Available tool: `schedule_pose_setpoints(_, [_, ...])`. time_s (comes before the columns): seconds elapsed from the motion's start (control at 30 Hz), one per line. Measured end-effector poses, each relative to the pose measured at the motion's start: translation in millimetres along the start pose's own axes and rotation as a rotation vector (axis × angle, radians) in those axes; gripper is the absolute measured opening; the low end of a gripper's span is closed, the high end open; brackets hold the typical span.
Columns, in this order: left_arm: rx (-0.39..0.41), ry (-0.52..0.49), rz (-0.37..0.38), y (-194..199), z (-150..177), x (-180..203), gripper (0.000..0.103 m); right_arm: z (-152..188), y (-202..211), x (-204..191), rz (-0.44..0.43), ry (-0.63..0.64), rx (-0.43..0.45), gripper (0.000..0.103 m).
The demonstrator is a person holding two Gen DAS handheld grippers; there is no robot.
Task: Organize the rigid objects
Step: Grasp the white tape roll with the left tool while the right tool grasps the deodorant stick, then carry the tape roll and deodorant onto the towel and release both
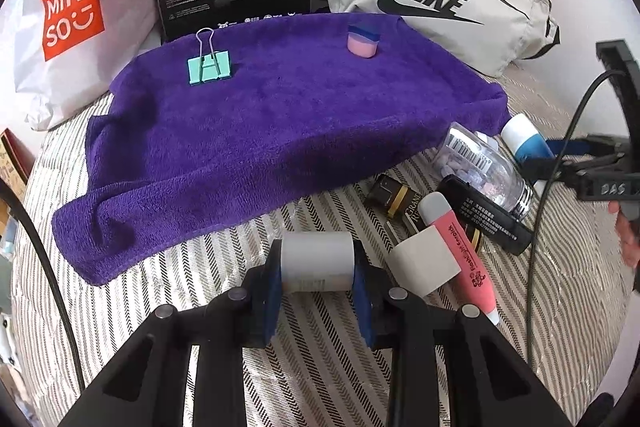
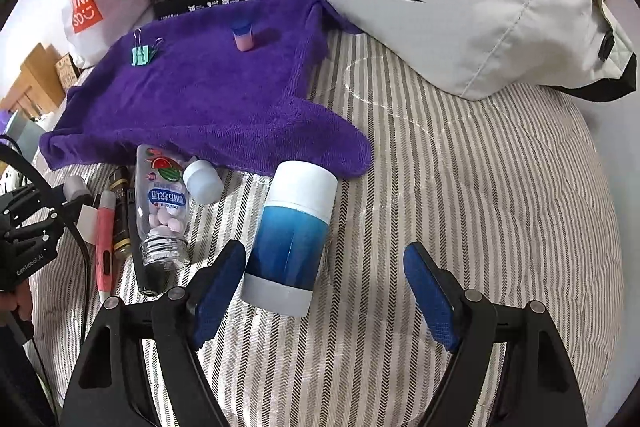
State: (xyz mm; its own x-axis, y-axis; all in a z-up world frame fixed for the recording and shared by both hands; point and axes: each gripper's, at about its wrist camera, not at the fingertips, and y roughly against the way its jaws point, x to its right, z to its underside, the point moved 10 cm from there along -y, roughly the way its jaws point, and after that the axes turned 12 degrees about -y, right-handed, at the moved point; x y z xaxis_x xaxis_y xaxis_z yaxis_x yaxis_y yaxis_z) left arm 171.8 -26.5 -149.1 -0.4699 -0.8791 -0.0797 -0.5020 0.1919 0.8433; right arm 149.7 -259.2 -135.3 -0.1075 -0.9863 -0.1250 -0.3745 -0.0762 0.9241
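Right gripper poised over blue-and-white tube; left hand already loaded

The right gripper (image 2: 324, 291) stands with jaws wide apart, the blue-and-white tube (image 2: 292, 235) lying just inside its left pad, long axis running toward twelve o'clock. The left gripper (image 1: 317, 287) is clamped on a small grey cylinder (image 1: 317, 261) (likely a cap). Farther off, at eleven o'clock, the purple towel (image 2: 208, 99) holds a green binder clip (image 2: 141, 54).
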Motion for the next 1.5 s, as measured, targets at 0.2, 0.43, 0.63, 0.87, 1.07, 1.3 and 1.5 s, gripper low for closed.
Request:
schedule_pose_setpoints(0.2, [-0.007,0.004,0.006,0,1,0,0.03,0,-17,-8,-0.008,-0.041,0.021,0.076])
schedule_pose_setpoints(0.43, [-0.004,0.002,-0.007,0,0,1,0.03,10,-4,6,0.038,0.043,0.006,0.06])
schedule_pose_setpoints(0.63, [-0.004,0.017,0.002,0,0,-1,0.03,5,-14,-3,0.007,0.068,0.027,0.06])
schedule_pose_setpoints(0.87, [-0.011,0.024,-0.006,0,0,-3,0.03,6,-7,-5,-0.03,0.069,0.005,0.039])
schedule_pose_setpoints(1.07, [-0.005,0.017,-0.012,0,-1,-2,0.029,11,-7,-4,-0.027,0.085,0.023,0.039])
schedule_pose_setpoints(1.3, [0.018,0.07,-0.018,20,1,-18,0.029,9,-2,-6,-0.077,0.08,-0.009,0.037])
schedule_pose_setpoints(1.5, [0.023,0.086,-0.035,29,3,-27,0.029,14,4,-8,-0.103,0.075,-0.011,0.037])
